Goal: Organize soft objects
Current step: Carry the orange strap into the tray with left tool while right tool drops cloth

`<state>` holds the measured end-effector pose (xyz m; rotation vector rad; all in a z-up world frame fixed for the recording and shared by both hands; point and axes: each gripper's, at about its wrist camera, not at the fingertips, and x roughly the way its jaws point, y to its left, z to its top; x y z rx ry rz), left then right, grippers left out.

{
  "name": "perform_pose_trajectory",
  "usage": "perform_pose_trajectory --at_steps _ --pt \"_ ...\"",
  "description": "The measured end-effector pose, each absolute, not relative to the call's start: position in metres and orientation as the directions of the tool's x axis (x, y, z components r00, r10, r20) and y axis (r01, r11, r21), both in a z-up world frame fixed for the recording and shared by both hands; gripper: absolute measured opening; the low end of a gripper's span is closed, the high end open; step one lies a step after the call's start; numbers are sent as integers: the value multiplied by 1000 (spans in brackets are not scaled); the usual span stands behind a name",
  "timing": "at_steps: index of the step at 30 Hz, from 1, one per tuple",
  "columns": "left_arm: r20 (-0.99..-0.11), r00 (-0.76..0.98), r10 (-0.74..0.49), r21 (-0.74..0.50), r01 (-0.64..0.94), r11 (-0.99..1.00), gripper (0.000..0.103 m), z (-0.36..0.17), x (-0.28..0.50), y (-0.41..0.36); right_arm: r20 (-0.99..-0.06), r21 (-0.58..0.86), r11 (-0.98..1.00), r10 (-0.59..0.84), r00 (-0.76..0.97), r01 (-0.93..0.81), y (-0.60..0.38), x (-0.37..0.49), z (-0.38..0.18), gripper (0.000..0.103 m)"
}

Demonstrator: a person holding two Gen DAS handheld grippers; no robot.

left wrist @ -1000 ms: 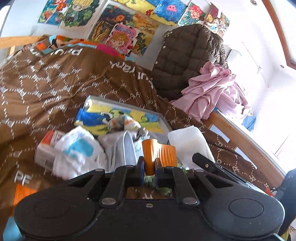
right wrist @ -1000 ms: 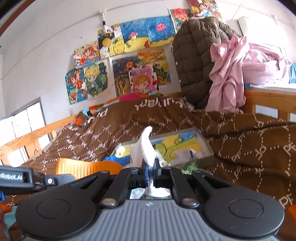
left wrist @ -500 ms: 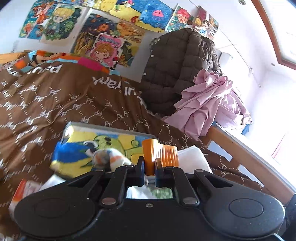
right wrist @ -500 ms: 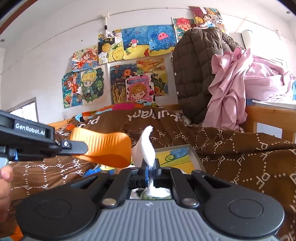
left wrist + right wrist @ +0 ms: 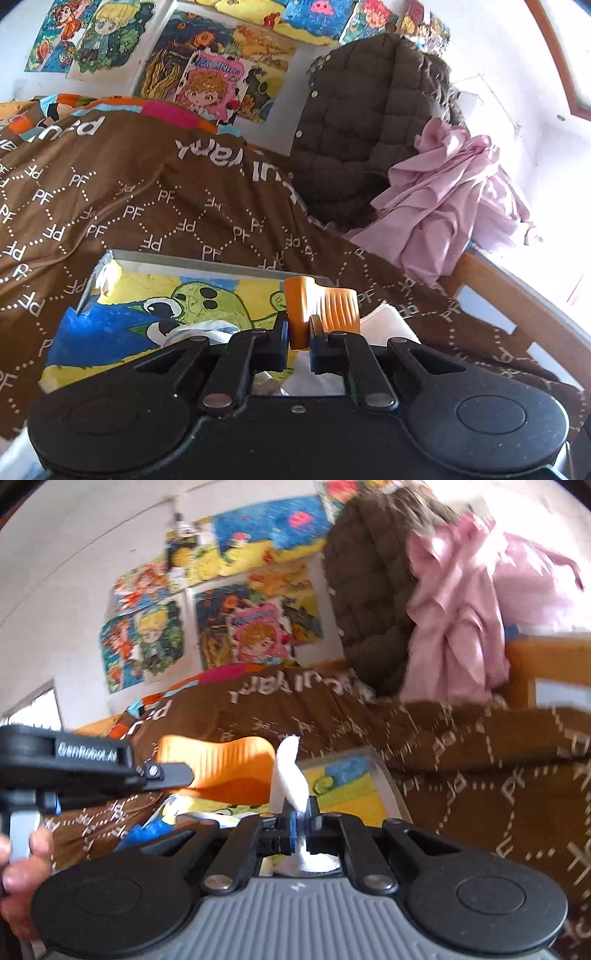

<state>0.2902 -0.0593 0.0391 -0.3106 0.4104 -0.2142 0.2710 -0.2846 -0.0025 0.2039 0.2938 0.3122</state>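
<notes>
Pinching a white cloth [image 5: 290,775], the right gripper [image 5: 301,821] has its jaws narrowed onto it; a tuft stands up toward 12 o'clock. Left gripper [image 5: 300,325] jaws stand closed, orange fingers [image 5: 338,306] pressed together, nothing seen between them. In the right view the left gripper sits at 9 o'clock, a hand [image 5: 22,882] on its handle. Beyond both, at 12 o'clock, a shallow tray [image 5: 207,264] with a cartoon picture lies on the brown bedspread [image 5: 147,199]. Brown quilted jacket [image 5: 354,122] and pink cloth [image 5: 443,206] hang at 1 to 2 o'clock.
</notes>
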Motion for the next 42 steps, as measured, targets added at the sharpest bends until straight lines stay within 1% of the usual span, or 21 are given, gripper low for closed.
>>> perform_pose_trajectory --at_steps 3,9,15,21,23,27,30,32,34,36,38,42 --pt "-385 885 -261 -343 125 931 11 29 305 -60 -286 303 921 331 899 -243 -295 287 -11 5" --pt "-440 863 -249 -356 87 931 11 10 323 -63 -307 364 905 341 889 -221 -309 305 -26 5" --pt "-490 841 -230 -331 65 942 11 -3 330 -67 -320 365 908 332 887 -208 -310 309 -31 6" --pt "-510 829 -231 -340 52 939 13 -5 332 -65 -318 355 914 317 894 -198 -309 316 -32 7" --pt "-513 827 -229 -331 56 942 14 -6 333 -66 -323 354 916 311 894 -191 -310 318 -33 11" --pt "-520 826 -218 -325 45 945 18 -7 333 -67 -329 359 917 299 896 -174 -315 321 -31 15" --pt "-523 826 -209 -322 36 946 21 -6 334 -67 -339 353 921 287 896 -161 -316 321 -31 25" --pt "-527 826 -201 -317 29 948 23 -6 333 -67 -344 347 925 278 897 -153 -315 322 -29 37" --pt "-531 826 -188 -309 18 951 25 -5 331 -67 -348 327 934 264 899 -147 -313 321 -27 44" --pt "-536 826 -176 -297 10 955 31 -2 329 -68 -350 312 939 257 901 -147 -313 320 -24 48" --pt "-534 829 -169 -285 11 958 38 1 325 -68 -348 301 943 250 904 -145 -314 317 -19 53" --pt "-520 840 -153 -267 10 964 46 11 314 -69 -343 277 950 239 908 -146 -318 310 -8 63"
